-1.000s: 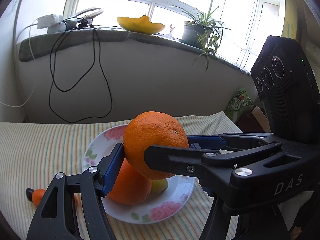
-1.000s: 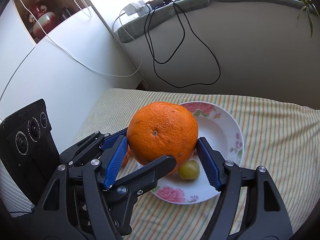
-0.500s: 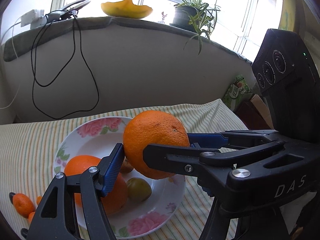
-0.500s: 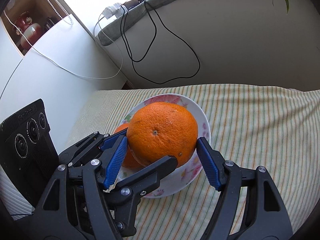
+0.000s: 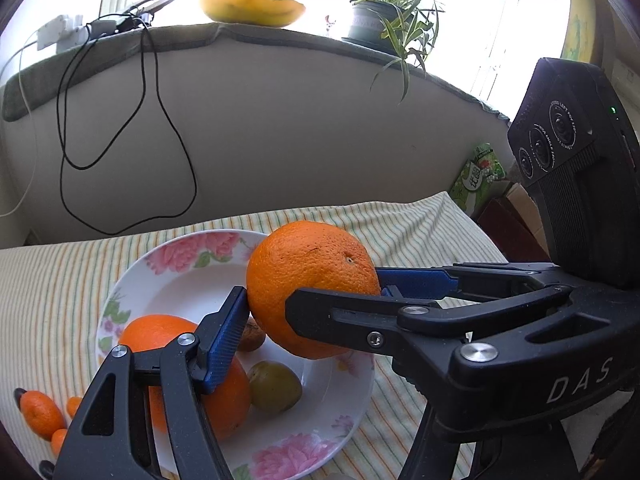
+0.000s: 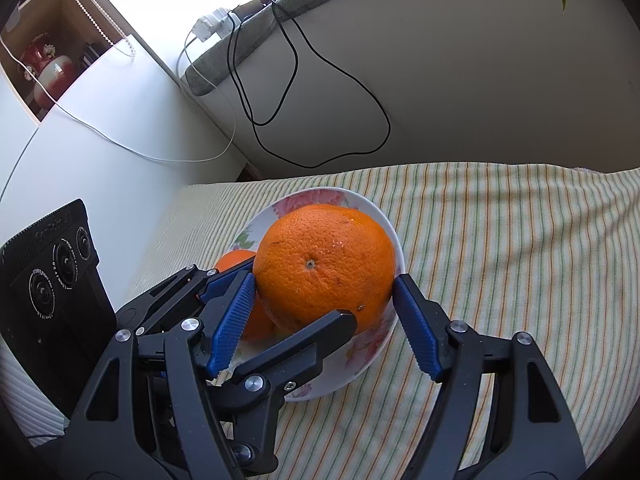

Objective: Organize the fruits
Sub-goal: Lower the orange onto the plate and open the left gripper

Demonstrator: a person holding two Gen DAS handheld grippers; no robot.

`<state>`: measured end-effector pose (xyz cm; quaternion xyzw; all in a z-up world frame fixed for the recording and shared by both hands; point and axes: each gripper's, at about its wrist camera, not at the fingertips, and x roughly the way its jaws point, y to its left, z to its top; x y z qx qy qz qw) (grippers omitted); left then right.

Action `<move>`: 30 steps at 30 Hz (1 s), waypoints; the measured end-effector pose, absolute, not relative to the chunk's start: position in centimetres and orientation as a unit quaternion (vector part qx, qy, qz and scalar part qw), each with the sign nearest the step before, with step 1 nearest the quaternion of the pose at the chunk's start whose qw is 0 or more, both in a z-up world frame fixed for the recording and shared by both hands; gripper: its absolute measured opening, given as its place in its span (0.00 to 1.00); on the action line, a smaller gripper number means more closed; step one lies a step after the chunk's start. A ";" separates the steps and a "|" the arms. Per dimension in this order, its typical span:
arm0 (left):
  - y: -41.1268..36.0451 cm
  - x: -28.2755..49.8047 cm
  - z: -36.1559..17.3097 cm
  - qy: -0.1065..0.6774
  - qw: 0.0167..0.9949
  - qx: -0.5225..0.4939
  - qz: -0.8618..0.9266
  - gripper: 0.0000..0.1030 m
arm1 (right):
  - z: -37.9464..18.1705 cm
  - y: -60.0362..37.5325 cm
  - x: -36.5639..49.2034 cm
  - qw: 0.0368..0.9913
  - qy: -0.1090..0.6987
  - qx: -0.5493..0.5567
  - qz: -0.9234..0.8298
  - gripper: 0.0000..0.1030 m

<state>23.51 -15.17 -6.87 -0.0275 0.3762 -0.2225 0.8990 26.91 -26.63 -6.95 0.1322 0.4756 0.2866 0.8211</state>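
Both grippers have carried the big orange (image 5: pixel 312 280) down and across, so the floral plate (image 5: pixel 176 276) now sits under it rather than off to one side. I have my left gripper (image 5: pixel 308 312) and my right gripper (image 6: pixel 324 312) clamped on that same orange from crossing directions, blue pads (image 6: pixel 232 320) pressed against its skin, holding it in the air above the plate. On the plate lie a second orange (image 5: pixel 160 336), a greenish plum-like fruit (image 5: pixel 276 386) and a small brownish fruit (image 5: pixel 252 334) I cannot identify. Off the plate's left edge, small tangerines (image 5: pixel 38 410) rest on the striped cloth (image 6: pixel 500 240). Behind, a black cable (image 5: pixel 120 140) hangs from the windowsill (image 5: pixel 248 36).
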 end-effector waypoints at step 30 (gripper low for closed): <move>-14.7 20.3 -4.5 0.342 0.921 0.007 -0.187 0.73 | -3.5 -26.9 23.9 0.851 0.434 0.122 0.269 0.75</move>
